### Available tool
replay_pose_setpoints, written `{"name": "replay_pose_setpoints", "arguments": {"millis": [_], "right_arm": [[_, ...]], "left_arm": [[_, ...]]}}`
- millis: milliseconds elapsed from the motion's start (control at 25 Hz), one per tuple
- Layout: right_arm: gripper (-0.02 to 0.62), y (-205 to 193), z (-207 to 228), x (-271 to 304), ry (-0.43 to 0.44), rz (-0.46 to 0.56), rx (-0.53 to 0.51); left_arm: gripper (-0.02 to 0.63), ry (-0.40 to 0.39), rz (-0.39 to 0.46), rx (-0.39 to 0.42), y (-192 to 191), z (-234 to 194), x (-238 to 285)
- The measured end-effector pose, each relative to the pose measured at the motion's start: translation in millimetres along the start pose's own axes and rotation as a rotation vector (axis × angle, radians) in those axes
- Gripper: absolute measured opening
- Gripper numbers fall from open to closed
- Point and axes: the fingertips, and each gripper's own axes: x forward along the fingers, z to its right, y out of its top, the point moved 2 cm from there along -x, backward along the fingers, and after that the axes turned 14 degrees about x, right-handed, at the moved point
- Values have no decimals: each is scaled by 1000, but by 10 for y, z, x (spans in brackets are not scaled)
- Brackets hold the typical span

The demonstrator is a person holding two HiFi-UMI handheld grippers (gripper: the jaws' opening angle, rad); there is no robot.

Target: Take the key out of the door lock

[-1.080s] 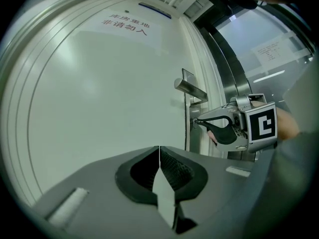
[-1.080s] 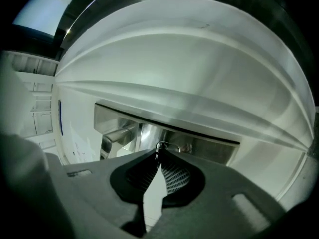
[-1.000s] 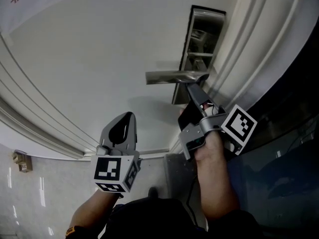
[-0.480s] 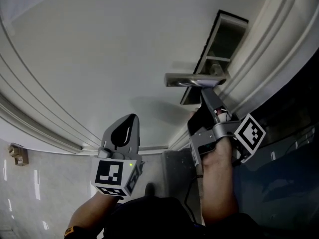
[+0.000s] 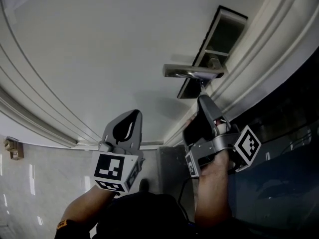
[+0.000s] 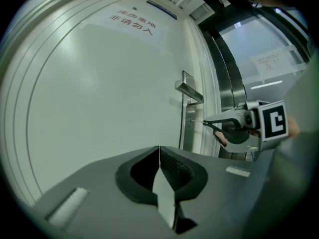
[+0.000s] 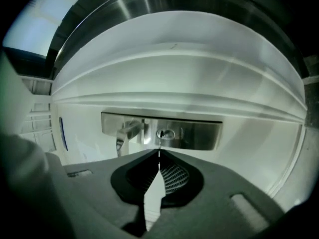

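Note:
A steel lock plate (image 5: 215, 40) with a lever handle (image 5: 192, 72) sits on the white door (image 5: 99, 49). My right gripper (image 5: 201, 99) points at the plate just below the handle, shut on the key (image 6: 196, 121). The key shows as a thin blade running from the jaw tips to the keyhole (image 7: 166, 133). I cannot tell whether its tip still sits in the hole. In the right gripper view the right gripper (image 7: 159, 152) lines up with the keyhole. My left gripper (image 5: 130, 117) hangs shut and empty, lower left of the lock and apart from the door.
Raised white mouldings (image 5: 45, 108) frame the door panel. A dark glass panel in a metal frame (image 5: 284, 133) stands to the right of the door. A red-lettered sign (image 6: 132, 22) is high on the door. Pale tiled floor (image 5: 30, 183) lies at lower left.
My right gripper has drawn back from the lock plate, and the thin key blade now shows between its tips and the keyhole. The left gripper has barely moved.

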Motion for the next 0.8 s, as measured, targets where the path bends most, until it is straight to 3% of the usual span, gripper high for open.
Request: {"name": "replay_pose_setpoints", "arguments": {"millis": [320, 480, 680, 800], "right_arm": [[-3, -360, -42, -522, 31, -18, -181], [-3, -440, -15, -696, 21, 4, -345], [-3, -830, -12, -928, -3, 6, -564], [-3, -1037, 107, -1020, -34, -11, -621]], "left_arm": [[23, -52, 26, 17, 27, 251, -209], [18, -58, 43, 44, 54, 276, -385], [18, -44, 51, 45, 23, 150, -846], [18, -37, 43, 34, -52, 72, -1087]]}}
